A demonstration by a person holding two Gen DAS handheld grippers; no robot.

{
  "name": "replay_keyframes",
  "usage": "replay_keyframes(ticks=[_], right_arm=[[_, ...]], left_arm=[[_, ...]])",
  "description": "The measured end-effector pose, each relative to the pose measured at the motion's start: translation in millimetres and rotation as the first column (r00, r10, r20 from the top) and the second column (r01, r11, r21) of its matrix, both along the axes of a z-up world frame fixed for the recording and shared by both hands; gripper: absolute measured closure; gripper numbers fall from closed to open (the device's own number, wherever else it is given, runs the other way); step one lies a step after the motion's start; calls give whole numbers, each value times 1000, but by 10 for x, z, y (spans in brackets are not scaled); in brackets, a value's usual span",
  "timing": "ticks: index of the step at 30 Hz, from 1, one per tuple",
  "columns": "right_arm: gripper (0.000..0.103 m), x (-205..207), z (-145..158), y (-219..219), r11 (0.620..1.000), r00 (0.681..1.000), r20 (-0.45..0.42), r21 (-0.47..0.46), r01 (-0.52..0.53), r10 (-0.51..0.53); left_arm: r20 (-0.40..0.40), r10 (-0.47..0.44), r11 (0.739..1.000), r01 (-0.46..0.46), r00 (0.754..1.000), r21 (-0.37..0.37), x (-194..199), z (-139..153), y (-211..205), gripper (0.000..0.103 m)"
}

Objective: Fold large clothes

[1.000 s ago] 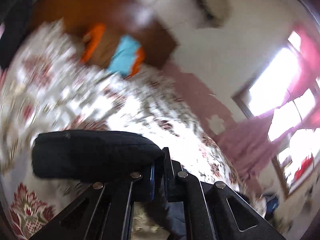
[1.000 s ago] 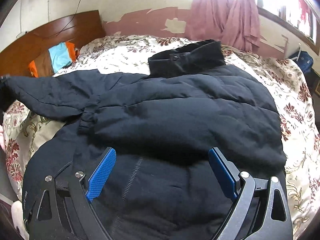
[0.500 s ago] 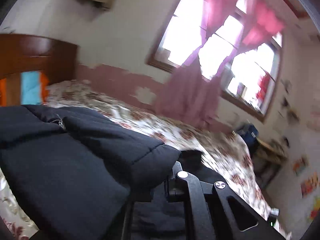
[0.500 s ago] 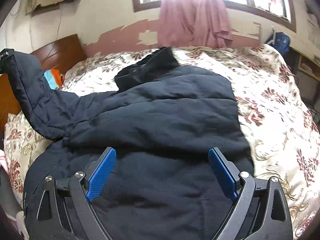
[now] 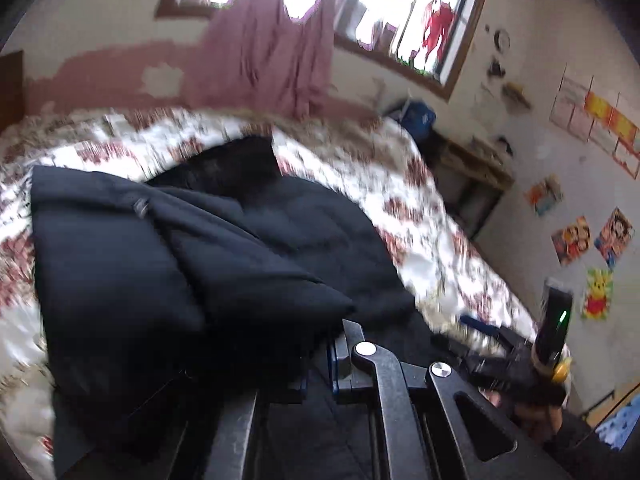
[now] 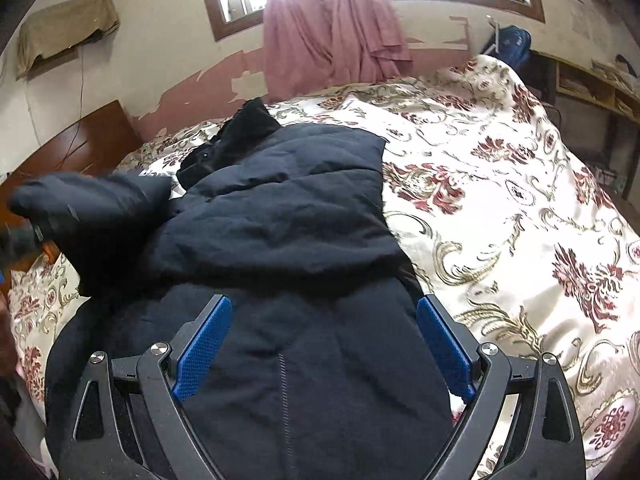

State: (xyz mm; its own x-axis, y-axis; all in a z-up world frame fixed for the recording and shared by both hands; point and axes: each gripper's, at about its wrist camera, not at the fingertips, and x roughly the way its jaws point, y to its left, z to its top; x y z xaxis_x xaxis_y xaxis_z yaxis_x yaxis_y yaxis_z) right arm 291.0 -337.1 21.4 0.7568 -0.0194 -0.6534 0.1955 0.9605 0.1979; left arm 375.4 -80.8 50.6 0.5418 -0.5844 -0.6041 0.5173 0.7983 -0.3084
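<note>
Left wrist view shows our left hand-held gripper pinched tight on the cuff of the sleeve, which now drapes over the jacket body; a second ago that sleeve stretched out sideways across the bed, toward the headboard. We have swept it inward, so the first sleeve fold looks nearly made, though the cuff is not yet set down. From the right wrist view, our right hand-held gripper hangs spread wide above the jacket's lower half, gripping nothing. The jacket lies flat on the bed, collar toward the far wall. Next we judge the sleeve wants laying flat and releasing.
</note>
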Motion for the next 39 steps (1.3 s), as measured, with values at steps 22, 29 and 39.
replay_keyframes(ticks=[22, 29, 39], right_arm=[[12, -42, -171, 336, 991, 992, -13, -46, -125, 125], [9, -203, -89, 1085, 888, 946, -13, -341, -310, 325], [9, -246, -73, 2165, 628, 863, -53, -663, -407, 503]], left_arm=[[-194, -137, 986, 116, 971, -119, -501, -479, 204, 13], [-220, 71, 990, -96, 973, -104, -695, -600, 864, 13], [-164, 435, 900, -424, 886, 97, -718, -677, 1619, 13]])
